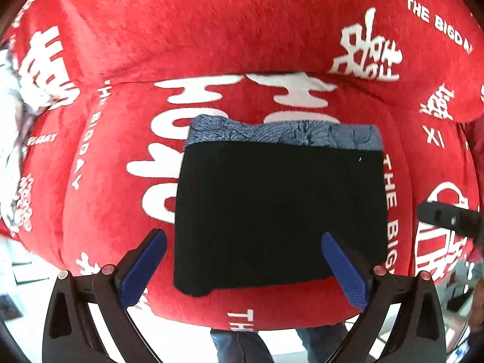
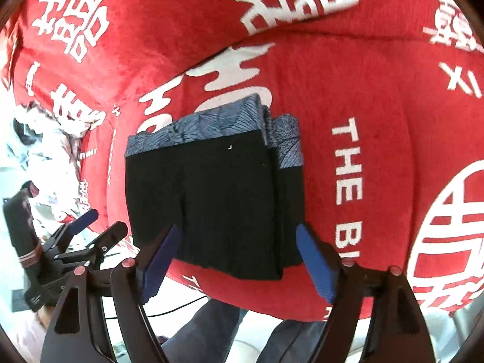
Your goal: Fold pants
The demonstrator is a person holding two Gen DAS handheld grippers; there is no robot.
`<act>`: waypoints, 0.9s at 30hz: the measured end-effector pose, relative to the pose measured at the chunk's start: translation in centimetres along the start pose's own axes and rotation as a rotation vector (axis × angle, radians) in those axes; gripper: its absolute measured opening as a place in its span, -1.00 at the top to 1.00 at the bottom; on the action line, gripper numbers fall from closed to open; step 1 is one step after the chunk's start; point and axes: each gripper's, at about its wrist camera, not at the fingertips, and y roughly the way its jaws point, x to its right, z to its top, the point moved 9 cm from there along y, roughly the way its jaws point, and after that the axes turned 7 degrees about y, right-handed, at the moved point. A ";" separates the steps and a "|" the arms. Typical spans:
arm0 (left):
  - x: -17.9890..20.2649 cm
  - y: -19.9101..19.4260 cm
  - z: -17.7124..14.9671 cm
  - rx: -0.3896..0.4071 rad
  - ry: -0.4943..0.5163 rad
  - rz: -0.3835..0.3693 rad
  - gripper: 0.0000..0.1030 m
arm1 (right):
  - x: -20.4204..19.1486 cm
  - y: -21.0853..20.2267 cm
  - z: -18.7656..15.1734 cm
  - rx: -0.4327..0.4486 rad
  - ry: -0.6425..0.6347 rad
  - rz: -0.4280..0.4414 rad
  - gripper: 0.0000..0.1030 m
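Folded black pants [image 1: 281, 217] lie flat on a red plush cushion [image 1: 242, 60], stacked on a folded blue patterned garment [image 1: 281, 133] that shows along the far edge. My left gripper [image 1: 243, 234] hovers over the near part of the pants. It is open, its blue pads wide apart and holding nothing. In the right wrist view the same black pants [image 2: 217, 202] lie on the blue garment [image 2: 211, 124]. My right gripper [image 2: 238, 227] hangs above their near edge, open and empty. My left gripper [image 2: 107, 220] shows at the left.
The red cushion [image 2: 378, 121] carries white printed characters and curves up into a backrest behind the stack. A crumpled white cloth [image 1: 12, 106] lies at the left. A person's legs in jeans [image 2: 211, 317] stand at the cushion's front edge, over a pale floor.
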 end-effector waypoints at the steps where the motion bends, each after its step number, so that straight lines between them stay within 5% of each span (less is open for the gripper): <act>1: 0.2 -0.5 -0.1 0.004 -0.012 -0.001 -0.99 | -0.3 -0.6 -0.2 0.015 -0.021 -0.023 -0.79; 2: 0.4 -1.1 -0.1 0.009 -0.023 -0.003 -0.99 | -0.6 -1.0 -0.4 0.027 -0.041 -0.041 -1.00; 7: 1.0 -3.0 -0.4 0.033 -0.007 -0.013 -0.99 | -2.3 -3.6 -1.5 0.118 -0.152 -0.161 -1.00; 15: -0.1 -5.2 -3.0 0.009 0.022 -0.019 -0.99 | -3.3 -4.9 -5.0 0.103 -0.018 -0.219 -0.99; 27: -0.7 -8.3 -5.2 0.020 0.086 -0.010 -0.99 | -5.8 -7.5 -8.5 0.120 -0.003 -0.280 -0.99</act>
